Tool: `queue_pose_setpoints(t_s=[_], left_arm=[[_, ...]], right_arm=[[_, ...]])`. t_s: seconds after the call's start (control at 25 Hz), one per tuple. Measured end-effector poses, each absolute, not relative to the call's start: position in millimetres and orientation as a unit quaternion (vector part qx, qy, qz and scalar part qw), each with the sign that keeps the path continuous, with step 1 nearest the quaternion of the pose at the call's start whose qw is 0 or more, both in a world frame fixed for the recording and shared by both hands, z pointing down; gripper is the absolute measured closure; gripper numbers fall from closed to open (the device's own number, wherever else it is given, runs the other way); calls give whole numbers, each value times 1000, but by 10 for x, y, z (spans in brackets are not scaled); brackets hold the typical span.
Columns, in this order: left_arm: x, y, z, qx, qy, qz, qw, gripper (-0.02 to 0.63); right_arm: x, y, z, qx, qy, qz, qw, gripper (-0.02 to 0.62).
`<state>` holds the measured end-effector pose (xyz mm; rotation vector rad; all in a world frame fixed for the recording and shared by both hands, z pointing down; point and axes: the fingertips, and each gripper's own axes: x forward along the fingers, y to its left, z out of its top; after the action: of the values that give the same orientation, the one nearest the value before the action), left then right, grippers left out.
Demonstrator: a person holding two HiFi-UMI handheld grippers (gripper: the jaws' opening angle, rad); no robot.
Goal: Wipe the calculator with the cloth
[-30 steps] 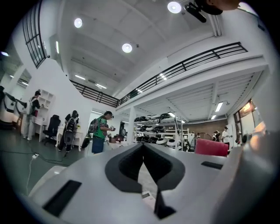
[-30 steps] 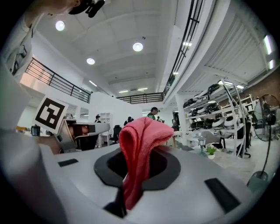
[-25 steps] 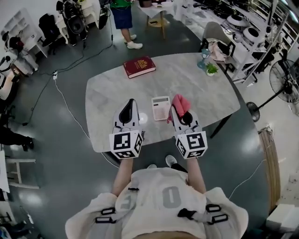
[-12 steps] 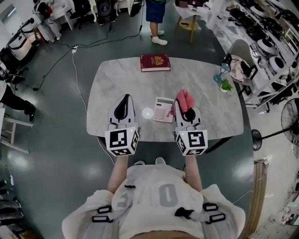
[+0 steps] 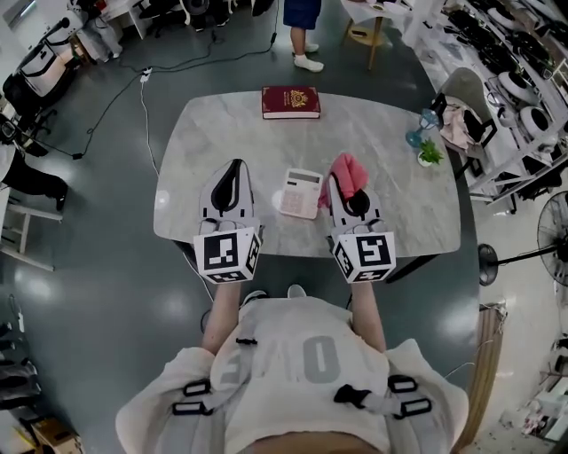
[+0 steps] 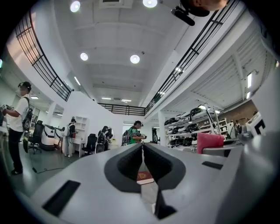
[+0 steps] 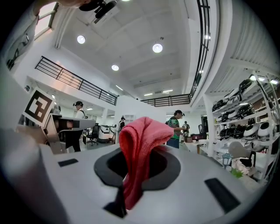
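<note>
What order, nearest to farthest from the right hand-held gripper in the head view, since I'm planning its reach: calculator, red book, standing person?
1. Calculator, just left of the right hand-held gripper.
2. Red book, table's far edge.
3. Standing person, beyond the table.

I saw the calculator (image 5: 301,192) lying on the table (image 5: 390,213) towards my edge, with the book (image 5: 290,102) behind it at the far edge, the left gripper (image 5: 235,165) to its left, the cloth (image 5: 349,170) just right of it in the right gripper (image 5: 341,184), and a plant (image 5: 429,156) well to its right.
</note>
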<state>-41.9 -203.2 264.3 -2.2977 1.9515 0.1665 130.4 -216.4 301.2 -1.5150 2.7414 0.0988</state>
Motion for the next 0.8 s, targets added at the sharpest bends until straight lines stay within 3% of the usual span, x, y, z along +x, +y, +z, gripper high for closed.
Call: queue_pose_setpoints(t_s=[0.24,0.44,0.8], left_arm=[[-217,-2053,2675,-773,629,61,52,580],[-98,-2075,2751,-799,597,70,19,356],[-97,-2206,3014,-807,586,62,-40,342]], right_arm=[[1401,-2234,3063,-471,882,28,3,535],[1424,-2255,3121,-464,886,20,4,535],[1393,-2255,3150,-453,891,15,2,535]])
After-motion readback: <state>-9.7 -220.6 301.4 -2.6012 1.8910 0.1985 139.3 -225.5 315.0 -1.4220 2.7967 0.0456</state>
